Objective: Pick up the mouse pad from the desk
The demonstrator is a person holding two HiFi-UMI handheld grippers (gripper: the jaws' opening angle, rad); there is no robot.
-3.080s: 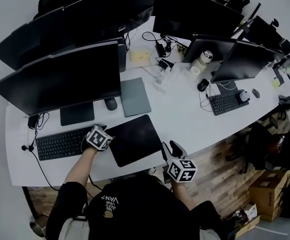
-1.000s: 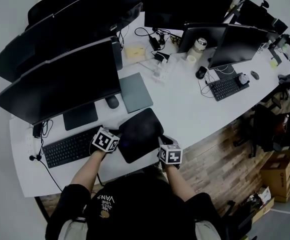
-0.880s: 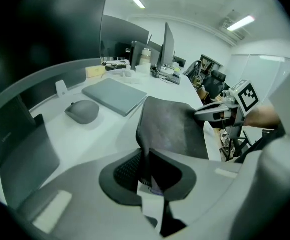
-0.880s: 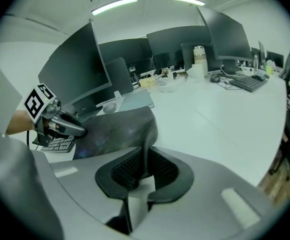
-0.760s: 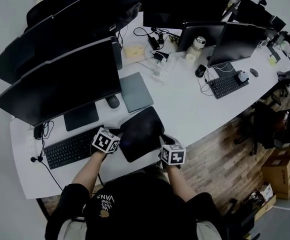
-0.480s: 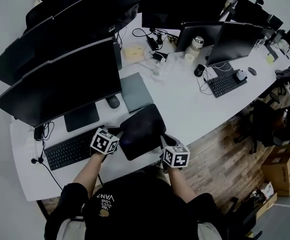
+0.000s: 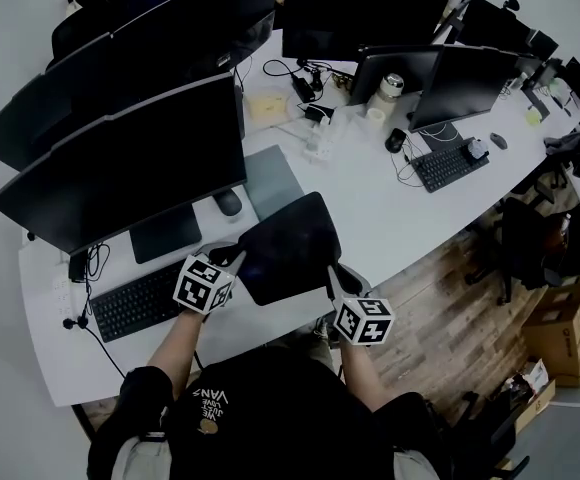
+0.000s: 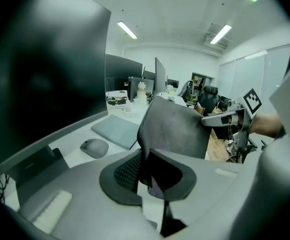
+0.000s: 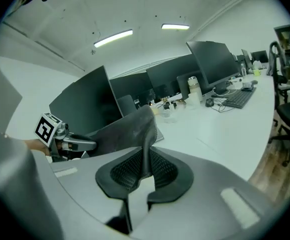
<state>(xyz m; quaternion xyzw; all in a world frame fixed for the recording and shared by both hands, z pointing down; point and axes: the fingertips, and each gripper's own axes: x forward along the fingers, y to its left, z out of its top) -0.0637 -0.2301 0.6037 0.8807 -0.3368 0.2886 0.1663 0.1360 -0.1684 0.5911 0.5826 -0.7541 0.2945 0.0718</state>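
The black mouse pad [image 7: 290,248] hangs in the air above the white desk [image 7: 390,223], tilted with its far edge higher. My left gripper [image 7: 232,259] is shut on its near left corner and my right gripper [image 7: 333,273] is shut on its near right corner. In the left gripper view the mouse pad [image 8: 177,129] stands up from between the jaws, with the right gripper [image 8: 220,120] at its far edge. In the right gripper view the mouse pad [image 9: 130,129] rises from between the jaws, and the left gripper [image 9: 82,145] grips its other corner.
A black keyboard [image 7: 135,298] lies to the left under a large monitor [image 7: 120,168]. A mouse [image 7: 229,203] and a grey laptop [image 7: 270,178] sit just behind the pad. More monitors, a second keyboard [image 7: 450,163], cables and small items fill the far desk.
Both grippers have risen with the mouse pad in them. It has left the desk and now hangs tilted in front of the laptop.
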